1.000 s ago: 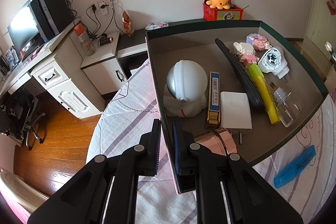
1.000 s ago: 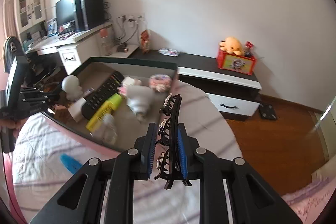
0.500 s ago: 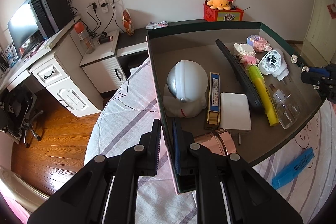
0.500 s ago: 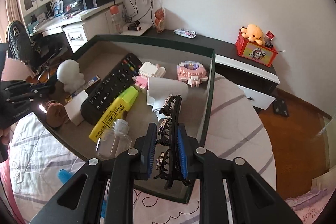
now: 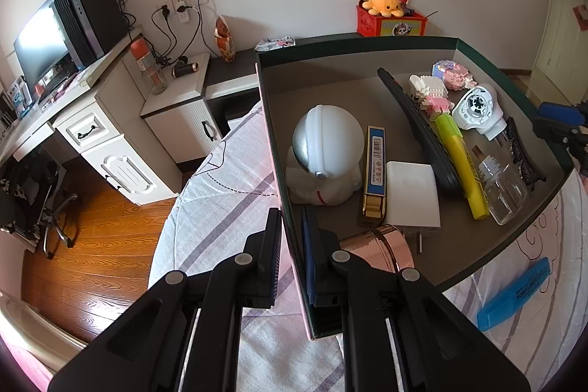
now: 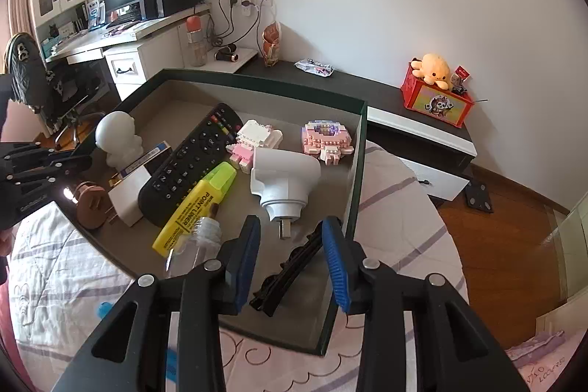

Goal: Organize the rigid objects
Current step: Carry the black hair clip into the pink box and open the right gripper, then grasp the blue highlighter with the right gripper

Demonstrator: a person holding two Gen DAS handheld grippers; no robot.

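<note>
A dark green box [image 5: 367, 43] [image 6: 358, 171] lies on the bed and holds a black remote [image 6: 191, 168], a yellow highlighter [image 6: 194, 208], a white astronaut figure [image 5: 323, 153], a white plug [image 6: 283, 175], pink brick toys [image 6: 325, 142] and a clear bottle [image 5: 503, 182]. A black hair clip [image 6: 286, 274] [image 5: 522, 157] lies on the box floor near its corner. My right gripper [image 6: 292, 256] is open just above the clip. My left gripper [image 5: 292, 245] is shut on the box's side wall.
A blue highlighter [image 5: 514, 292] lies on the striped bedsheet outside the box. A desk with monitor [image 5: 40, 43] and white drawers stands to the left. A dark low cabinet carries a red box with an orange plush [image 6: 435, 87]. Wooden floor surrounds the bed.
My right gripper came down over the box, opened and let go of the black hair clip, which now lies in the box. My left gripper stays clamped on the box wall.
</note>
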